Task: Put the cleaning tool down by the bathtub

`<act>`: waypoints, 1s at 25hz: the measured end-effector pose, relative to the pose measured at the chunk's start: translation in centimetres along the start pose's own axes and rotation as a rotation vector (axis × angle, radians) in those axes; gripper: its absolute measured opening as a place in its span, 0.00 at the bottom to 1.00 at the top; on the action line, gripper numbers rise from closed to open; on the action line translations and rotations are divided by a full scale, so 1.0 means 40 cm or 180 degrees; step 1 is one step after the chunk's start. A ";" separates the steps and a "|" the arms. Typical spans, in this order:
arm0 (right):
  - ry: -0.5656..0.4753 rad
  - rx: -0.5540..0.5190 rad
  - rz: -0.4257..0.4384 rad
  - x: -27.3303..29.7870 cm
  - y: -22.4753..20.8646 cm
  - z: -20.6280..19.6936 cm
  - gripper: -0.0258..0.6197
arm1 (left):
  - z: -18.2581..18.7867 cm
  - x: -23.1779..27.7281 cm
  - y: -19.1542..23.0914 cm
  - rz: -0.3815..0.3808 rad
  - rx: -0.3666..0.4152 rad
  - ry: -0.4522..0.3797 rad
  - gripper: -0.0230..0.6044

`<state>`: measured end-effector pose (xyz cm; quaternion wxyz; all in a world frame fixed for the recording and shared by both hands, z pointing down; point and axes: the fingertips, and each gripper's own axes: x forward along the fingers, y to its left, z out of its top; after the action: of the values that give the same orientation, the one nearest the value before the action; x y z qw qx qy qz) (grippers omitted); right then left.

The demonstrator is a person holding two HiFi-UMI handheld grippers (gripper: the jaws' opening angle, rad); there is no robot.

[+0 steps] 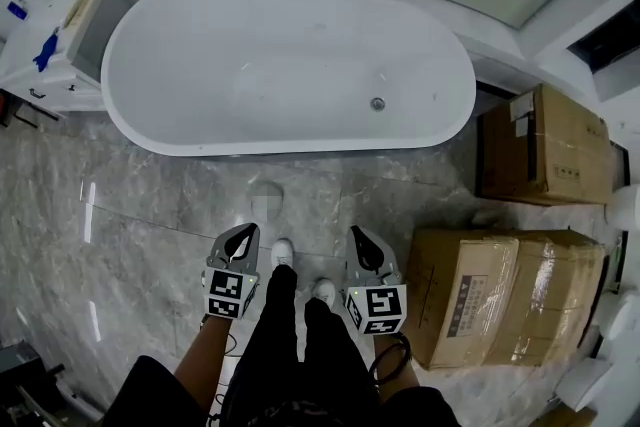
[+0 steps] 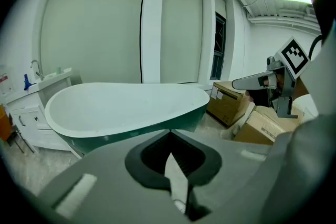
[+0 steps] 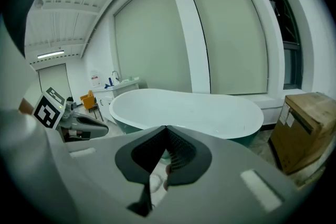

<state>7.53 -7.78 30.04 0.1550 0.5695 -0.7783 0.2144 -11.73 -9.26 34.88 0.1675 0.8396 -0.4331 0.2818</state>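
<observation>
Left gripper [image 1: 245,233] and right gripper [image 1: 360,235] are held low in front of the bathtub [image 1: 280,65]; in each gripper view the jaws are seen pressed together, nothing between them. Only in the head view is a pale rounded thing [image 1: 265,202], seemingly the cleaning tool, seen on the floor just before the bathtub.

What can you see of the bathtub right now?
The bathtub is a freestanding oval, glossy white inside and on the rim, dark green on its outer wall in the gripper views. It looks empty, with a small round drain toward its right end. It stands on the grey marble floor, its left end close to a white cabinet; contact unclear.
</observation>
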 end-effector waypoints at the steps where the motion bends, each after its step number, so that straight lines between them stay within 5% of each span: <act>1: -0.0023 0.0001 0.0001 -0.011 0.001 0.015 0.06 | 0.015 -0.010 -0.006 0.0000 -0.0001 -0.0008 0.04; 25: -0.0480 -0.0068 0.0186 -0.262 0.056 0.208 0.06 | 0.224 -0.274 -0.125 0.0192 0.0166 -0.0606 0.04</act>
<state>8.60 -2.86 17.45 0.0958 0.5594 -0.8062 0.1670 -9.79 -4.20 20.89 0.0952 0.8532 -0.4646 0.2169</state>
